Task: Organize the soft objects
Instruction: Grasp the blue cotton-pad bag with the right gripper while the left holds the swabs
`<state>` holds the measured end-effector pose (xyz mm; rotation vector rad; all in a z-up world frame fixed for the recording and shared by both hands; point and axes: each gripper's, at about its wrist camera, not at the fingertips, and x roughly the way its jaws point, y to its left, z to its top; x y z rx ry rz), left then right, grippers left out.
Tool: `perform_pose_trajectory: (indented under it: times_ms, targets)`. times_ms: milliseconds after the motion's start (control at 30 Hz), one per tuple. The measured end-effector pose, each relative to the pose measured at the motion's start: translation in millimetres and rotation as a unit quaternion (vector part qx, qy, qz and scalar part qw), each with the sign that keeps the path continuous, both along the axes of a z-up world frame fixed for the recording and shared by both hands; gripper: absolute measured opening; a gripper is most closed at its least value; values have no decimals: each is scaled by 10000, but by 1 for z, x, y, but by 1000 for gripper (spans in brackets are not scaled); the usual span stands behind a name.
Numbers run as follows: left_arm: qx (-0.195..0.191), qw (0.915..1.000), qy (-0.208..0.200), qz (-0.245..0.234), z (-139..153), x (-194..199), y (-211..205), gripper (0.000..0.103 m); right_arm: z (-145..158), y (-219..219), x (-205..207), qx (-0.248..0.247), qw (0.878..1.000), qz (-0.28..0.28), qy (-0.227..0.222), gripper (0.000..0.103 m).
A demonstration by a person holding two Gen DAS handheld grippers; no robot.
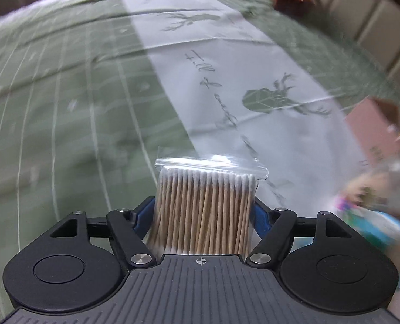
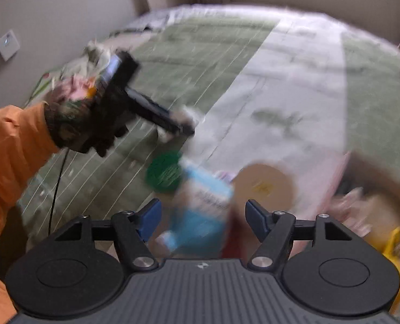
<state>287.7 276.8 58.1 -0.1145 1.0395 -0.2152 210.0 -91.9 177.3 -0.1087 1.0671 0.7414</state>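
The left claw (image 1: 204, 210) grasps a clear zip bag of cotton swabs (image 1: 204, 205) across its width: the blue pads press on both sides of the bundle, so the jaws stand wide only because the pack is wide. The sticks run forward along the fingers, and the bag's sealed strip pokes out ahead of the fingertips. Held this way the bag looks steady and easy to set down flat or drop into a container. It hangs clear of the bed.

The right claw (image 2: 202, 216) is released, its blue pads well apart with nothing pressed between them. Just beyond and below the gap lies a blurred blue-and-white packet (image 2: 202, 210), with a green round lid (image 2: 163, 172) ahead to its left and a tan disc (image 2: 264, 186) ahead to its right. Whether the packet touches either pad cannot be told through the blur; it seems to lie loose underneath. My guess is that this claw has either just let something go or is about to pick from this heap.

Further to the right of that claw, a brown cardboard box (image 2: 383, 186) with pink sides stands open and looks like the collecting bin. Far left, a gloved hand (image 2: 84, 127) in an orange sleeve (image 2: 13, 145) carries the other tool.

All of it rests on a bed (image 1: 65, 102) covered in green-and-white bedding printed with deer. Plain walls, a wall switch plate (image 2: 7, 43) and a window surround it.
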Motion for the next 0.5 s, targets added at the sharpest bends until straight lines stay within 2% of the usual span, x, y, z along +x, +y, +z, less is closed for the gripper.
perform_pose_trajectory:
  times_ms: [67, 133, 200, 300, 333, 500]
  targets:
    - [-175, 9997, 14, 157, 10, -28, 2, 77, -19, 16, 1, -205, 9996, -78, 180, 69]
    - [-33, 9998, 10, 219, 22, -55, -3, 76, -35, 27, 3, -505, 9983, -280, 126, 69]
    - [73, 9996, -17, 283, 33, -77, -7, 76, -50, 33, 9, -663, 9964, -442, 284, 69]
    - [23, 9994, 34, 355, 45, -103, -6, 76, -65, 30, 16, -456, 9931, -743, 787, 69]
    - [55, 9992, 33, 407, 48, -109, -6, 76, -67, 29, 18, -401, 9922, -800, 865, 65]
    - [284, 9964, -238, 764, 67, -123, -5, 76, -60, 25, 20, -251, 9922, -843, 878, 50]
